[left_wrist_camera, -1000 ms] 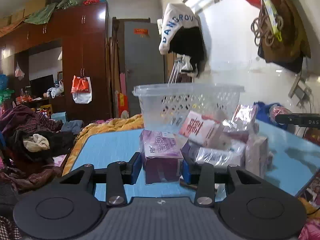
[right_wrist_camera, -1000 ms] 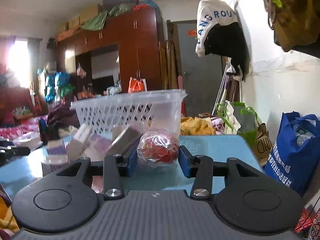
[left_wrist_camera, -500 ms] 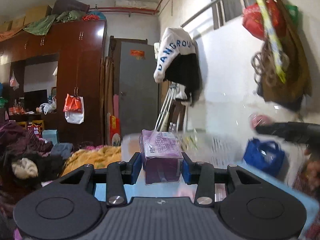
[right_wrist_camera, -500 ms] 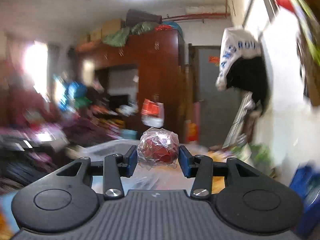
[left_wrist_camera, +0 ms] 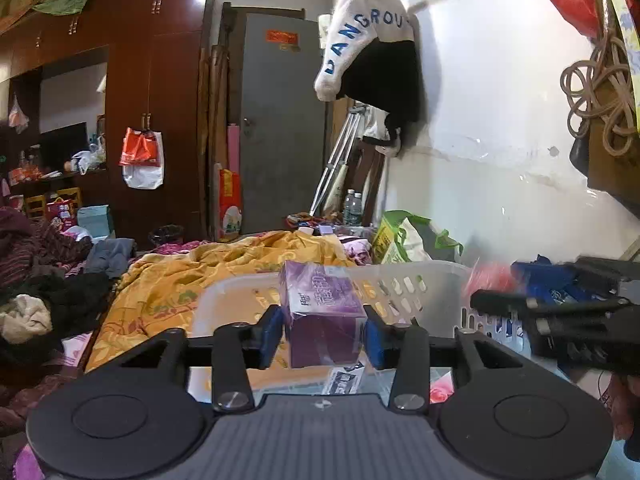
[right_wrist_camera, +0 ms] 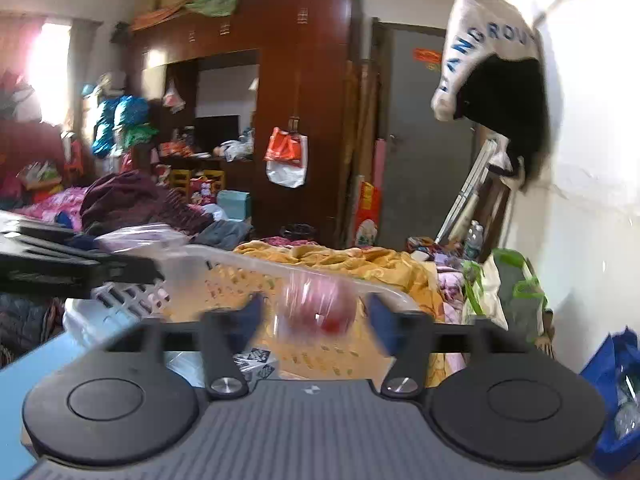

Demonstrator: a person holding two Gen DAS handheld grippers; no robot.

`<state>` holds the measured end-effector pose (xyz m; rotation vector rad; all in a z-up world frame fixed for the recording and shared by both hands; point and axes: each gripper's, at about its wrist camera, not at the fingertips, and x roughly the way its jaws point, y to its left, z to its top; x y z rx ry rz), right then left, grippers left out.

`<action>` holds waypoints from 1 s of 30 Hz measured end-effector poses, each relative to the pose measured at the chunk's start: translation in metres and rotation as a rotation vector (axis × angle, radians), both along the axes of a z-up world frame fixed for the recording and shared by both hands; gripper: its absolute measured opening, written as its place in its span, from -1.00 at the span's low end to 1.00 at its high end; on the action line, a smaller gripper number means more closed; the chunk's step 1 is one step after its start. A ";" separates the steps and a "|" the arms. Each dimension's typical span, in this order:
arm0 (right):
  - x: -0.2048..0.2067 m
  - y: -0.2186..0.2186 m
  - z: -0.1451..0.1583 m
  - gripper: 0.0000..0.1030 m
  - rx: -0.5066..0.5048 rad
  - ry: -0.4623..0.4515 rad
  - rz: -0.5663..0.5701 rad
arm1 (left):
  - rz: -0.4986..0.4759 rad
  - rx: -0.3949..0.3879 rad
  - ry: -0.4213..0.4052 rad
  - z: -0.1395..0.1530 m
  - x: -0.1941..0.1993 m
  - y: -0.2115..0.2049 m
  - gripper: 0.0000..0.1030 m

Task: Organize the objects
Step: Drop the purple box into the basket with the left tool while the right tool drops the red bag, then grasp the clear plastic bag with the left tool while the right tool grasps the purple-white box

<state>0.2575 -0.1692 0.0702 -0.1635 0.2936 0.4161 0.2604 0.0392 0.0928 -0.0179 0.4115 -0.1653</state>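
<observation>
My left gripper is shut on a purple tissue box and holds it over the white plastic basket. My right gripper has its jaws spread wider than the red ball wrapped in clear plastic, which shows blurred between them above the basket. In the left wrist view the right gripper reaches in from the right, with the blurred ball at its tip. The left gripper shows at the left of the right wrist view.
A blue table carries the basket, which holds a few packets. A yellow blanket lies behind it. A blue bag and a green bag stand by the white wall at right. Clothes pile at left.
Both grippers have lifted their objects off the table and come over the basket. The right jaws have spread and the ball is blurred between them.
</observation>
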 end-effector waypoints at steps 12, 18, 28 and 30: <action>-0.106 -0.049 -0.048 1.00 0.121 -0.023 0.050 | -0.002 -0.036 -0.070 -0.037 -0.096 0.009 0.74; -0.160 -0.066 -0.092 0.92 0.217 0.047 0.066 | -0.036 -0.015 -0.125 -0.084 -0.187 0.009 0.74; -0.189 -0.012 -0.099 0.45 0.150 0.061 0.221 | -0.104 0.037 -0.071 -0.115 -0.221 0.022 0.74; -0.185 -0.003 -0.104 0.40 0.132 0.082 0.222 | -0.121 0.041 -0.073 -0.118 -0.227 0.025 0.74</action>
